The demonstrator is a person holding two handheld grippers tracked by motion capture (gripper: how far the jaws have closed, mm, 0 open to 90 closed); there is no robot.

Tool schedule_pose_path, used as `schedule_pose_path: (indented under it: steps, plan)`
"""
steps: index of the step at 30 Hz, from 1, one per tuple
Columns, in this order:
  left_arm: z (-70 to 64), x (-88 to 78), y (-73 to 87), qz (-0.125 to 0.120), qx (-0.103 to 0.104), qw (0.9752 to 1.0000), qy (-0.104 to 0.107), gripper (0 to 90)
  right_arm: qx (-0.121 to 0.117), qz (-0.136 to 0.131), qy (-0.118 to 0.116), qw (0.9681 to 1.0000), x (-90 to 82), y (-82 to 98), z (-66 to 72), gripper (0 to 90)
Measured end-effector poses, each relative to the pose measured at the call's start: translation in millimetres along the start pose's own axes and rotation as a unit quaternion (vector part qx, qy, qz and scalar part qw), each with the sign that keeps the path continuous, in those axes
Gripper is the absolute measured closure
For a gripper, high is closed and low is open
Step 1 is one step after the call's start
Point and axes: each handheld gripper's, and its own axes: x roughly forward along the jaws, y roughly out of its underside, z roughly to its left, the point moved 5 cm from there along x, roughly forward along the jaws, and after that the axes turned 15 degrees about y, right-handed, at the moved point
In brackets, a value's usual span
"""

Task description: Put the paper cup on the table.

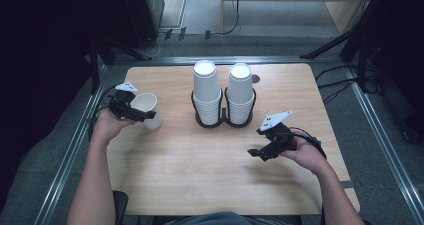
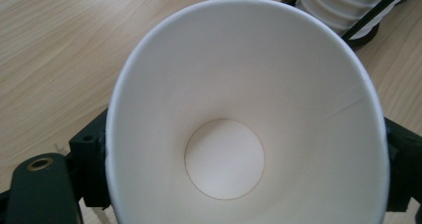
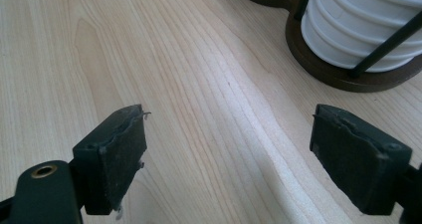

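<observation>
Left of the cup holder [image 1: 223, 116], we see the left gripper [image 1: 142, 114] clamping a single white paper cup [image 1: 148, 110] across its wall, mouth-up on the table [image 1: 200, 175], probably to keep it from tipping while it is set down. That forearm reaches straight forward. Right of the holder, the right gripper [image 1: 256, 153] hovers low with jaws spread and empty, wrist angled inward, seemingly waiting.
</observation>
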Motion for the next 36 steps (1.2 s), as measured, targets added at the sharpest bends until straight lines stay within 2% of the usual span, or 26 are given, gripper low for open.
schedule_pose_path:
  steps: [14, 24, 29, 36]
  plan:
    - [15.3, -3.0, 10.4, 0.003, -0.040, 0.9988, -0.027, 9.5, -0.003, 0.007, 0.000, 1.0000, 1.9, 0.4, 1.4, 15.0]
    - [19.6, -3.2, 14.4, -0.003, -0.049, 0.9981, -0.038, 8.7, -0.006, 0.009, -0.002, 0.9999, 2.8, 0.5, 1.9, 15.0]
    - [18.6, -2.3, 15.0, 0.002, -0.039, 0.9981, -0.048, 7.8, -0.008, 0.008, -0.002, 0.9999, 3.4, -0.2, 1.8, 14.9]
    - [18.4, -1.8, 16.9, -0.001, -0.046, 0.9980, -0.043, 6.6, -0.010, 0.009, -0.002, 0.9999, 4.3, -0.6, 2.4, 14.9]
